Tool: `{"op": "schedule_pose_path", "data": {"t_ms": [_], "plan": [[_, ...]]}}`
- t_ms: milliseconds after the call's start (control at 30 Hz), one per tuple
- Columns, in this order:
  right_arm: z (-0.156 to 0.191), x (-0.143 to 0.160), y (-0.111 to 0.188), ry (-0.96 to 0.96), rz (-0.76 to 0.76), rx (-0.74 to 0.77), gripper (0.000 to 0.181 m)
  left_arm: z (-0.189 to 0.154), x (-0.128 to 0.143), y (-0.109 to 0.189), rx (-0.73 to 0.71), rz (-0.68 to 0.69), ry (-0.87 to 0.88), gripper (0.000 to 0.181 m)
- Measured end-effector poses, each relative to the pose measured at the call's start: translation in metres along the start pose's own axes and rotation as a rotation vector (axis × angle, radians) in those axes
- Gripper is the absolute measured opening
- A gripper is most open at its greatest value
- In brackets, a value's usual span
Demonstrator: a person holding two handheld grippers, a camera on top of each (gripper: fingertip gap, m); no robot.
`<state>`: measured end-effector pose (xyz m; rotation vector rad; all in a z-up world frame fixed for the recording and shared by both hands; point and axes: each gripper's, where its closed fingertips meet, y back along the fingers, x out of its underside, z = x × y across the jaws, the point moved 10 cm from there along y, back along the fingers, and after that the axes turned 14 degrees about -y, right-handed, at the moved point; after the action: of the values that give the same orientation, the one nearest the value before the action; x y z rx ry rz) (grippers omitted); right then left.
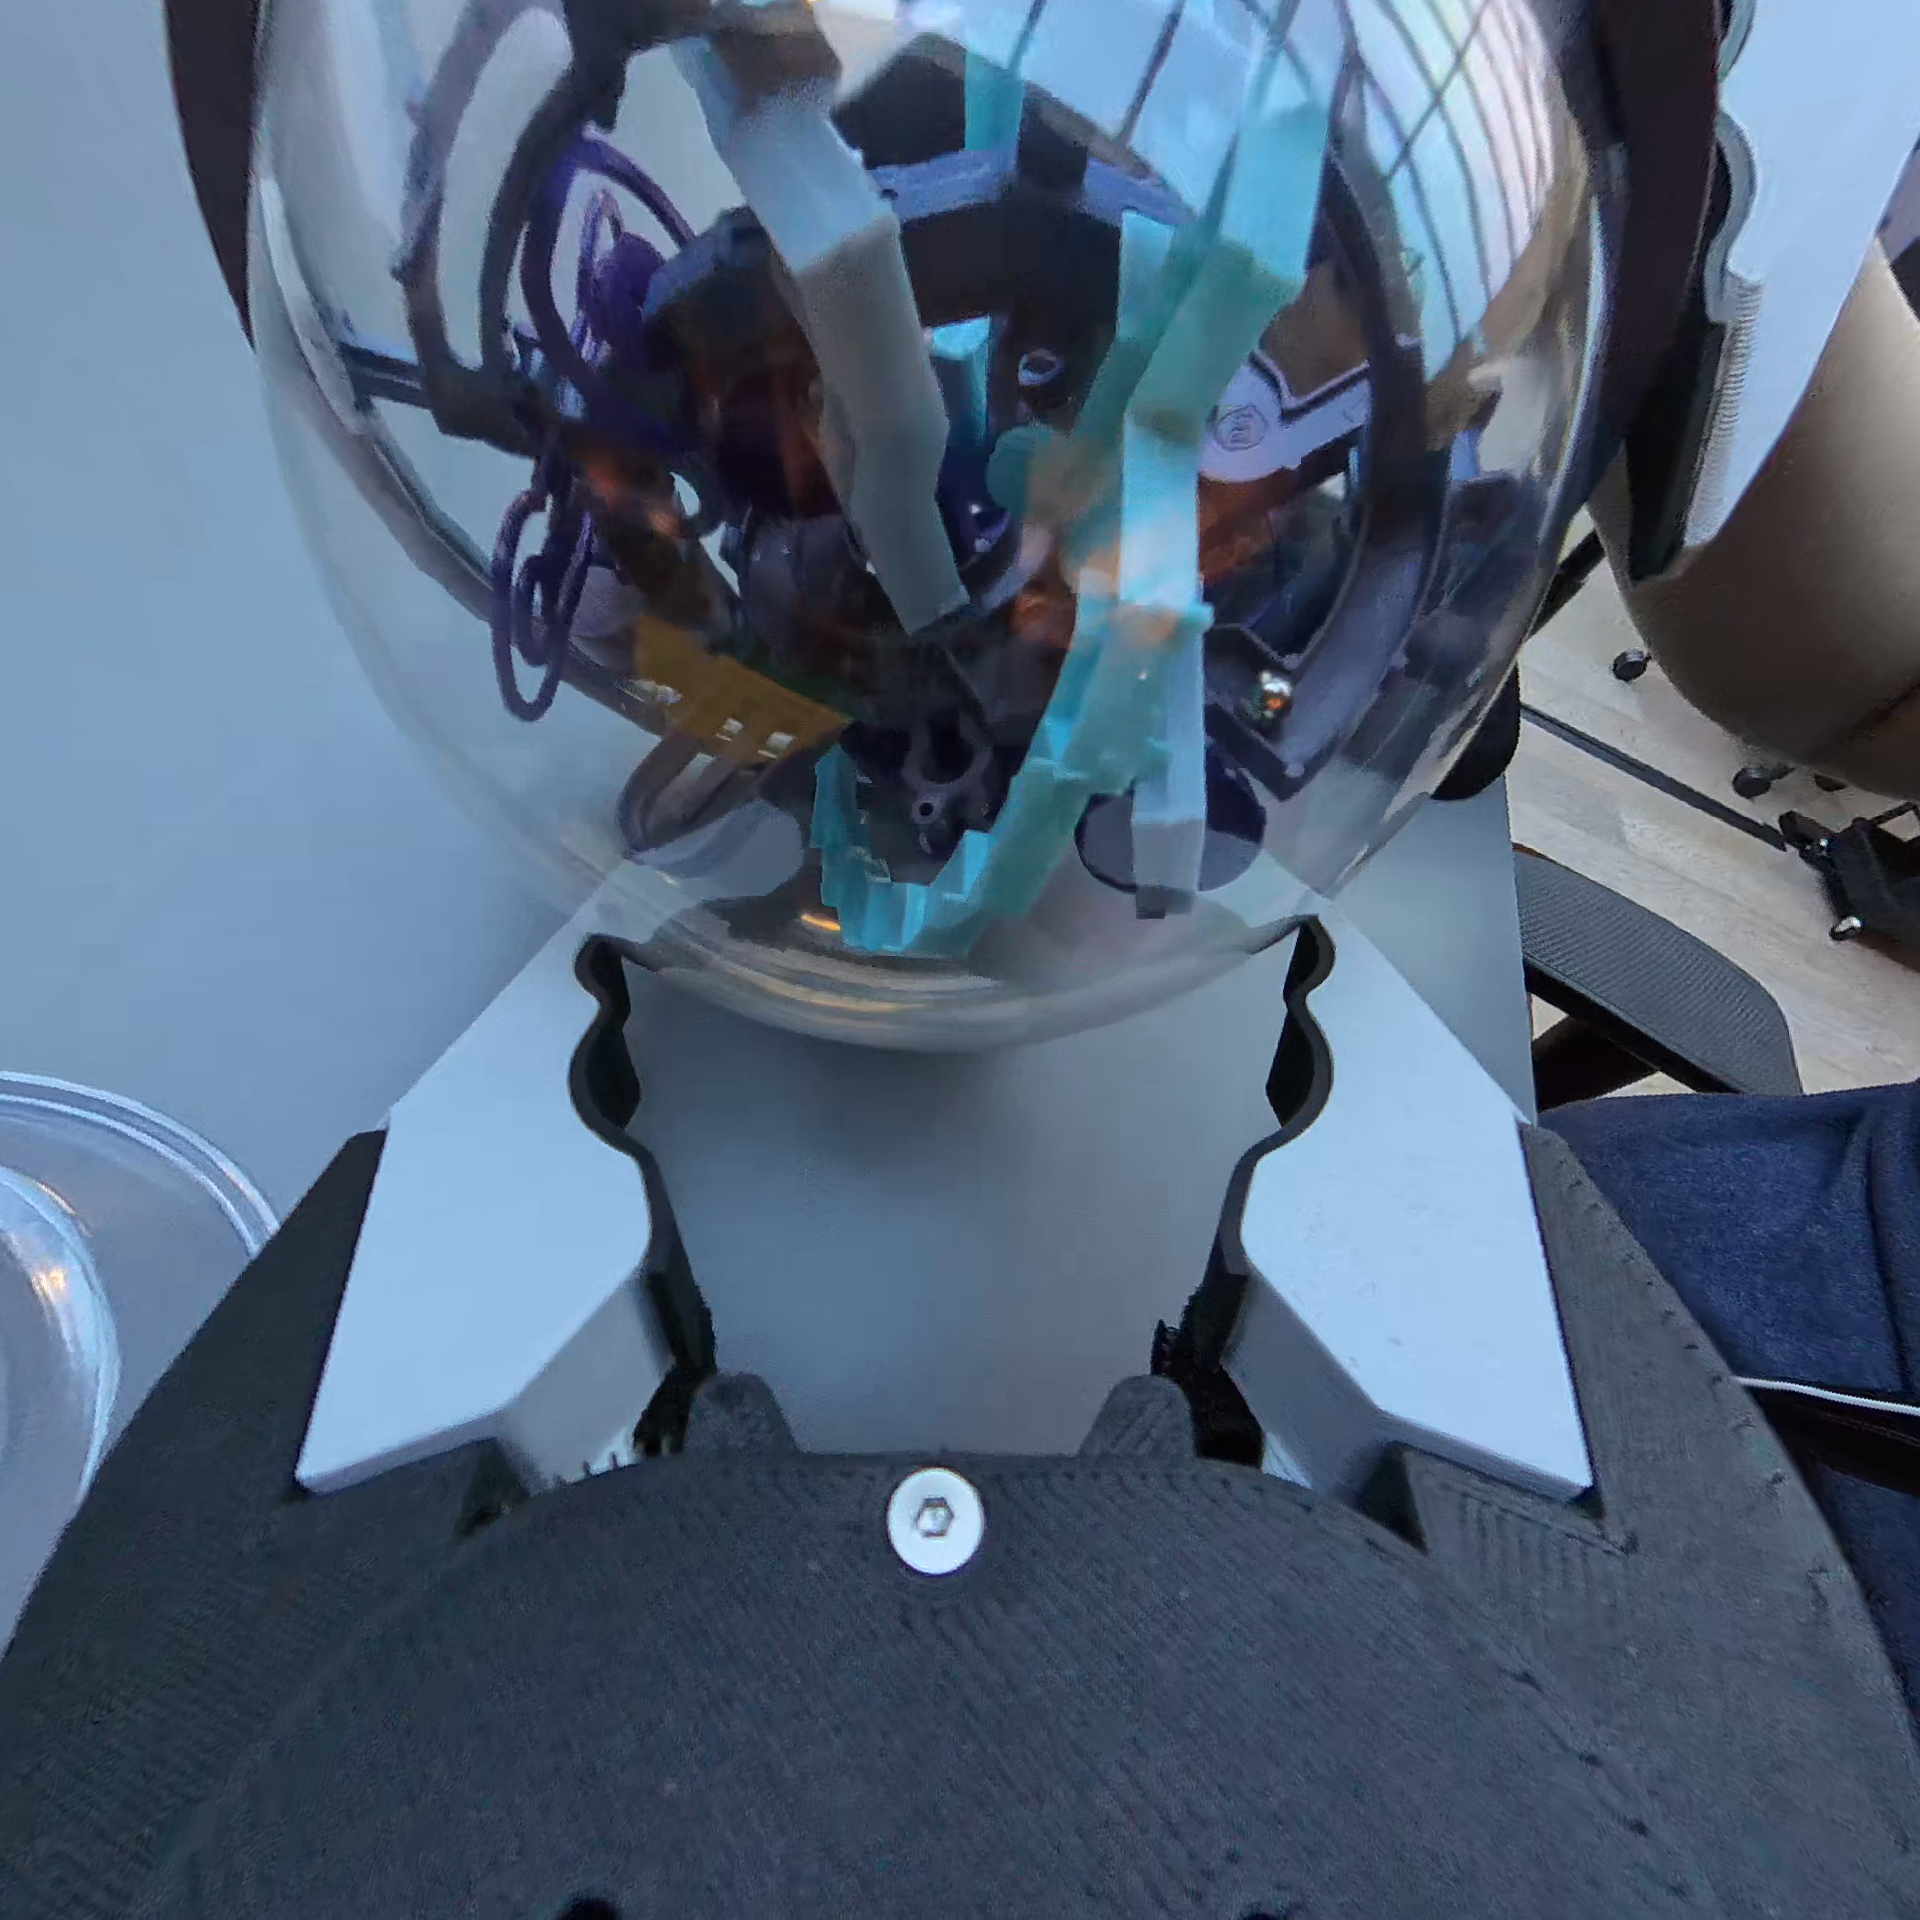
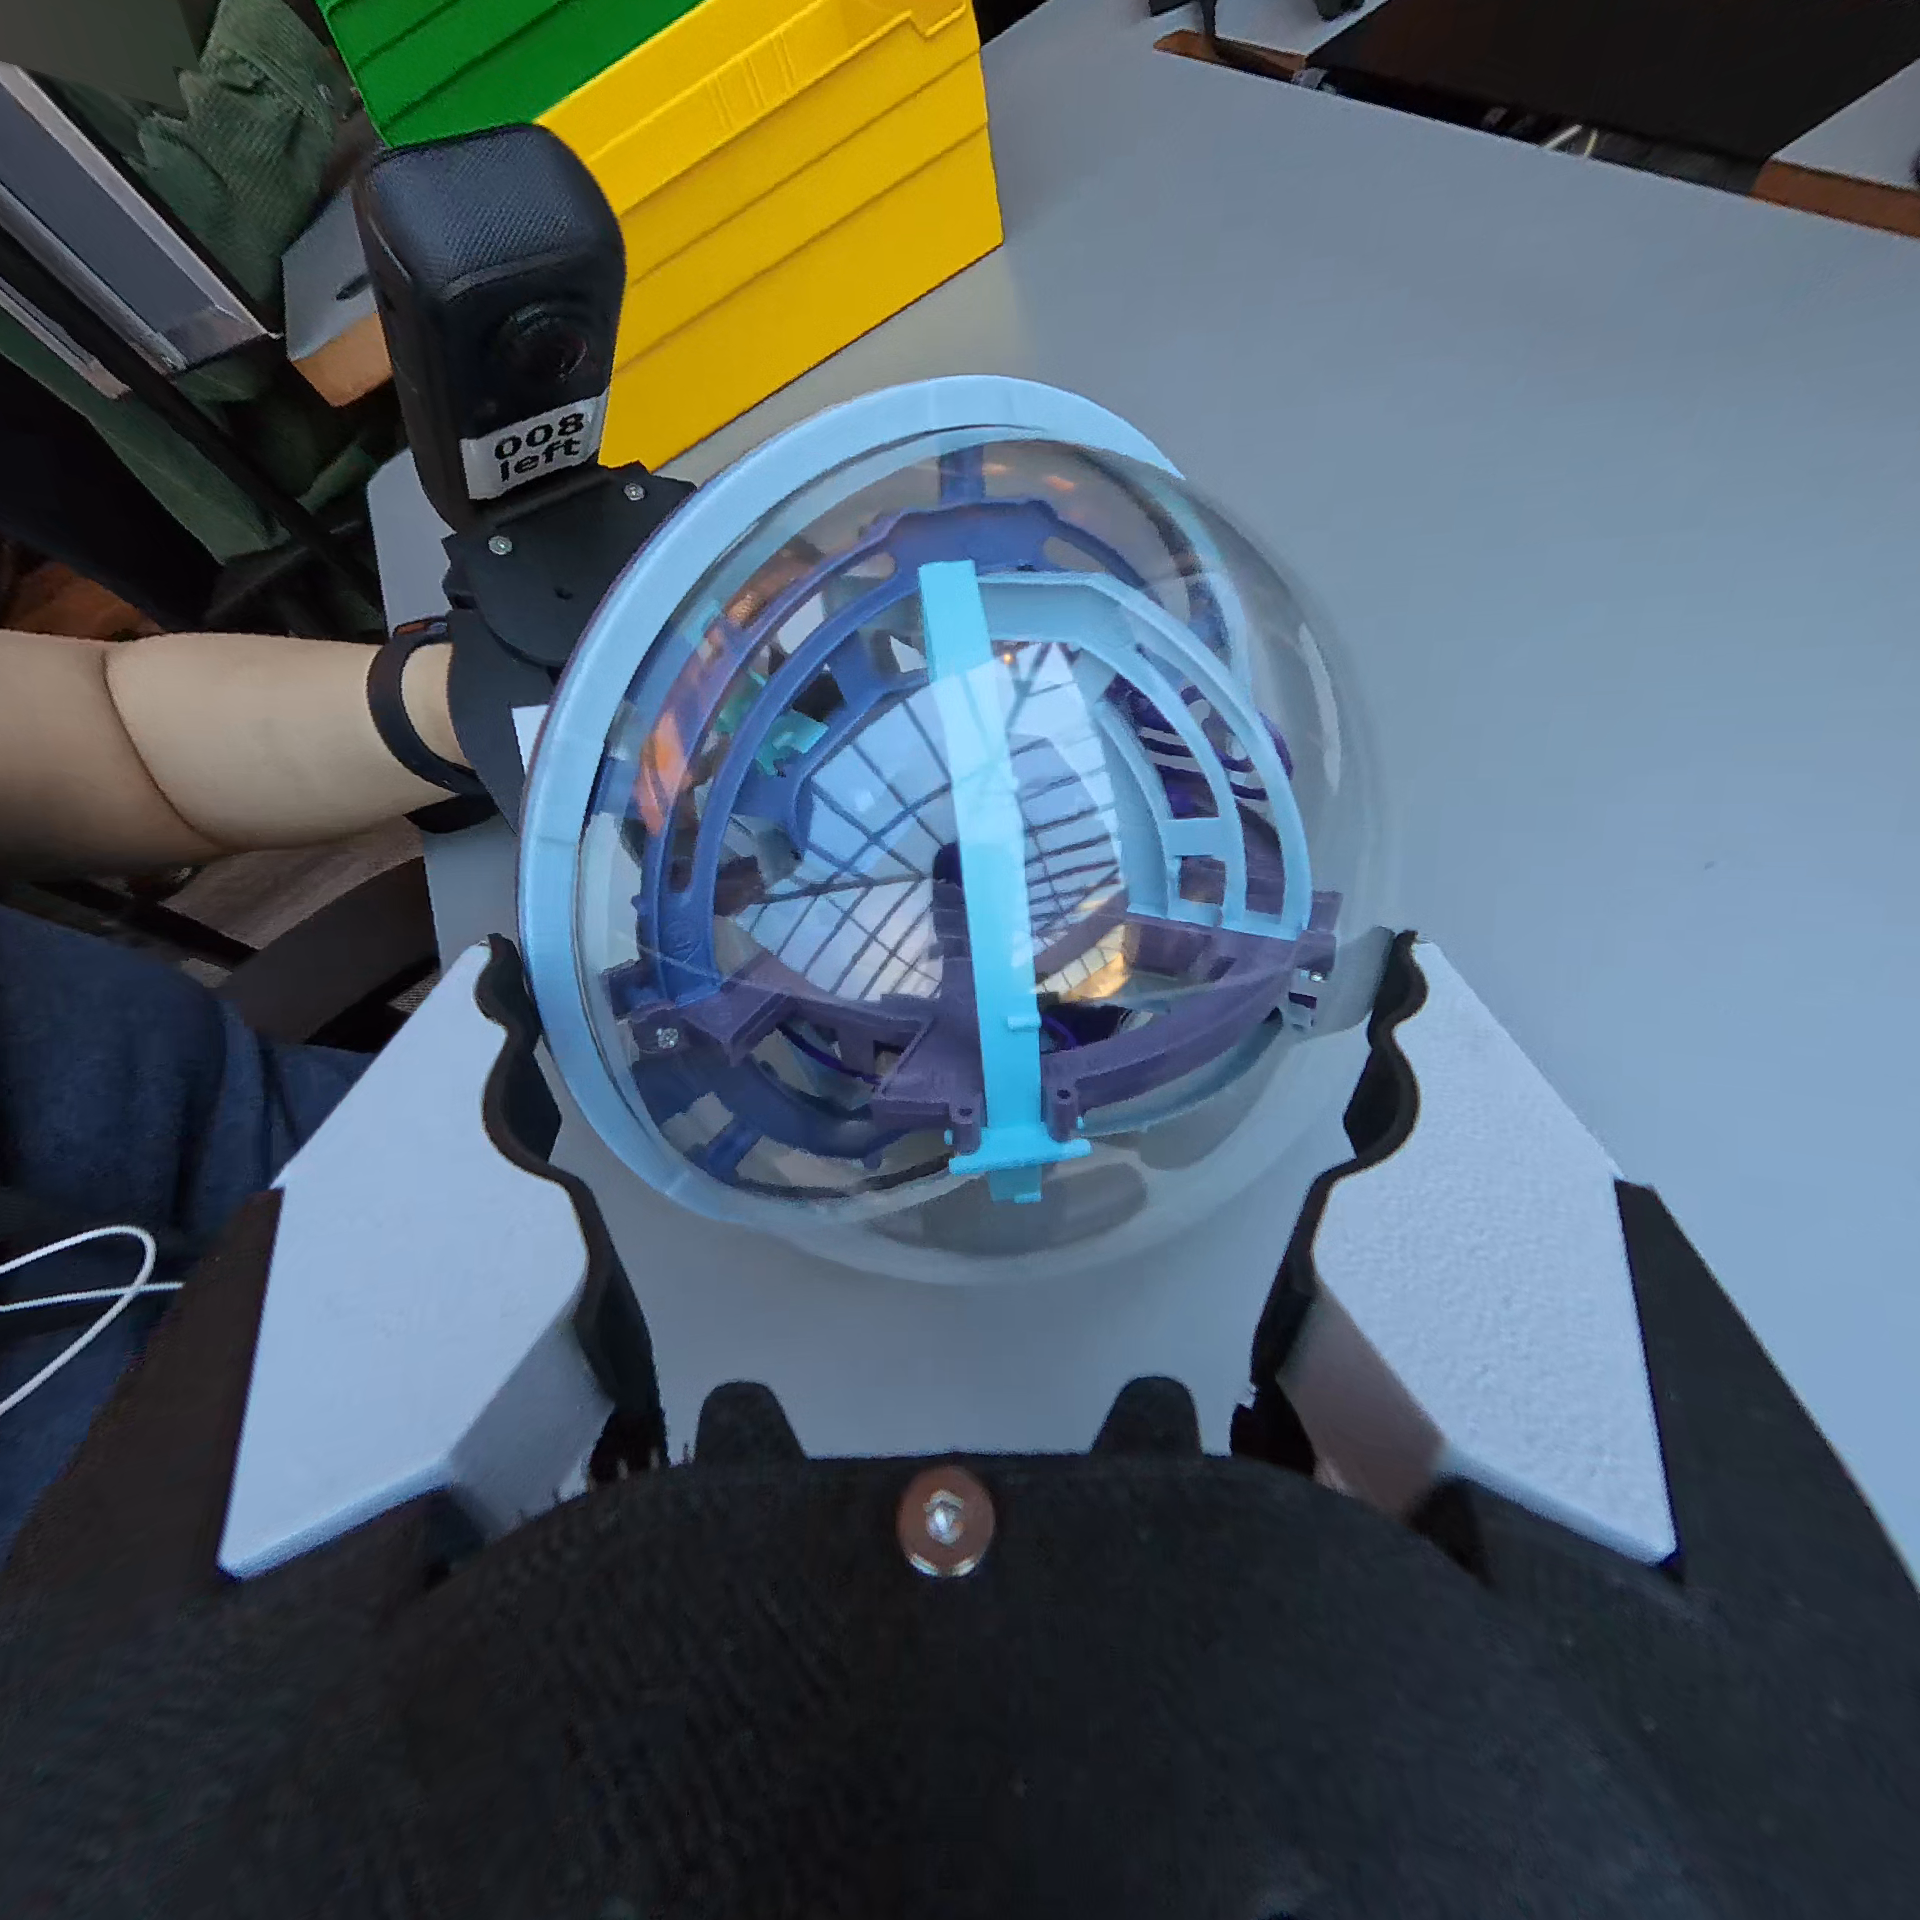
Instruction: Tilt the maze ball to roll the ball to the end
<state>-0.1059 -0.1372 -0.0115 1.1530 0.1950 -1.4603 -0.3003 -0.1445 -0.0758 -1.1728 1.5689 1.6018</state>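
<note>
The maze ball (image 1: 914, 468) is a clear sphere with blue, purple and turquoise tracks inside, held up above the table. A small steel ball (image 1: 1273, 691) sits on a dark track at its lower right. My left gripper (image 1: 951, 945) has its jaws wide, with the fingertips (image 1: 608, 997) against the sphere's underside. In the right wrist view the maze ball (image 2: 935, 831) sits between the fingers of my right gripper (image 2: 945, 966), which touch it on both sides. The left gripper (image 2: 520, 603) shows behind it, fingers hidden. The steel ball does not show there.
A grey table (image 2: 1558, 520) lies under the sphere. A yellow bin (image 2: 790, 208) and a green bin (image 2: 468, 52) stand at its far left. A clear plastic container (image 1: 62, 1247) is at the left. A person's arm (image 2: 208, 748), a jeans leg (image 1: 1766, 1247) and a chair (image 1: 1662, 987) are close.
</note>
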Motion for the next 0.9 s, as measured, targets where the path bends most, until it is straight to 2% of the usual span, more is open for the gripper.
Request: {"op": "schedule_pose_path", "data": {"t_ms": [300,900], "plan": [[-0.01,-0.003,-0.001,-0.197,0.051,-0.049,0.155,0.0,-0.005,0.004,-0.051,-0.023,0.012,0.127],[-0.003,-0.001,0.008,-0.559,0.232,-0.067,0.155,-0.019,-0.007,0.009,0.116,-0.069,0.328,0.127]]}}
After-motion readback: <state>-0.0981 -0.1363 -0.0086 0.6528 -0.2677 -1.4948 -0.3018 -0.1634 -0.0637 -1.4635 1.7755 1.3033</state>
